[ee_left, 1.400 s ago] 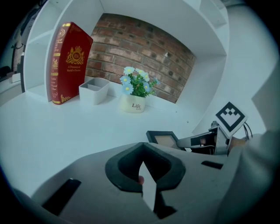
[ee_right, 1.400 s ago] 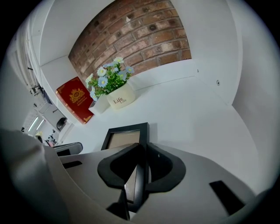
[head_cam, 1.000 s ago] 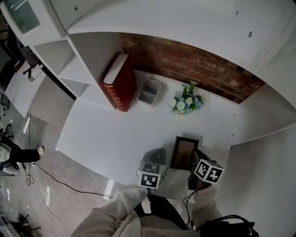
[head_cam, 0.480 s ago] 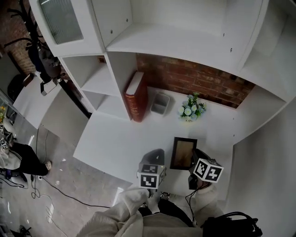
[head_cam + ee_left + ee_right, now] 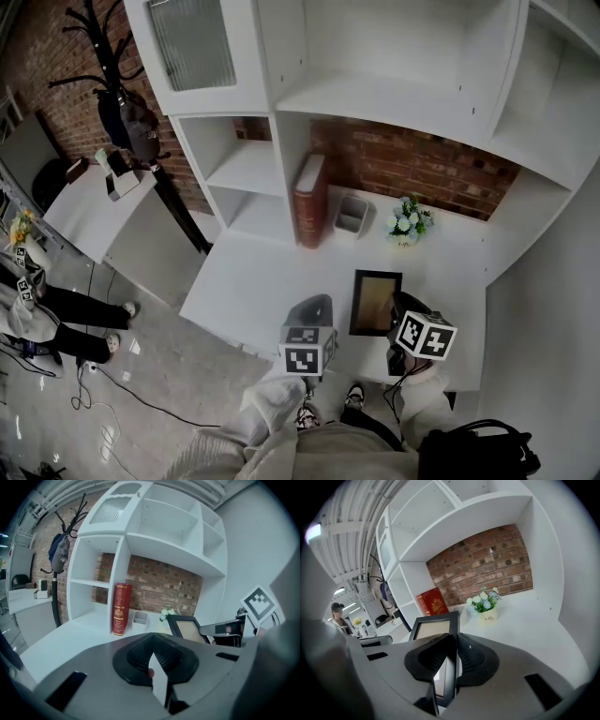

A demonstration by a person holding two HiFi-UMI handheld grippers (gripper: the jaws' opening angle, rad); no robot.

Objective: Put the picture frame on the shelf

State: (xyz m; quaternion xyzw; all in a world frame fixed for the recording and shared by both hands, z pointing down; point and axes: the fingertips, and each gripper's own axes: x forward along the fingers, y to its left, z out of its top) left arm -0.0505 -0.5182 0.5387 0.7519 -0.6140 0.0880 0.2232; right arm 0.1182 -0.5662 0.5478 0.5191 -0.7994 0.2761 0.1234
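Observation:
The picture frame (image 5: 375, 302), black with a tan inside, is over the white desk's front right part. My right gripper (image 5: 397, 324) is shut on its right edge; in the right gripper view the jaws pinch the frame (image 5: 435, 628) edge-on. Whether the frame touches the desk I cannot tell. My left gripper (image 5: 312, 316) hovers just left of the frame, shut with nothing in it, and from its view the frame (image 5: 188, 629) leans at the right. The white shelf unit (image 5: 394, 98) rises behind the desk with open compartments.
A red book (image 5: 309, 214) stands against a shelf upright, with a small grey bin (image 5: 352, 214) and a pot of flowers (image 5: 409, 222) along the brick wall. At the left are a coat stand (image 5: 122, 103), a side desk (image 5: 98, 211) and a person's legs (image 5: 56, 314).
The head view has pulled back and tilted up, so more of the shelf unit and room shows. Both grippers keep their places, and the frame stays in the right one.

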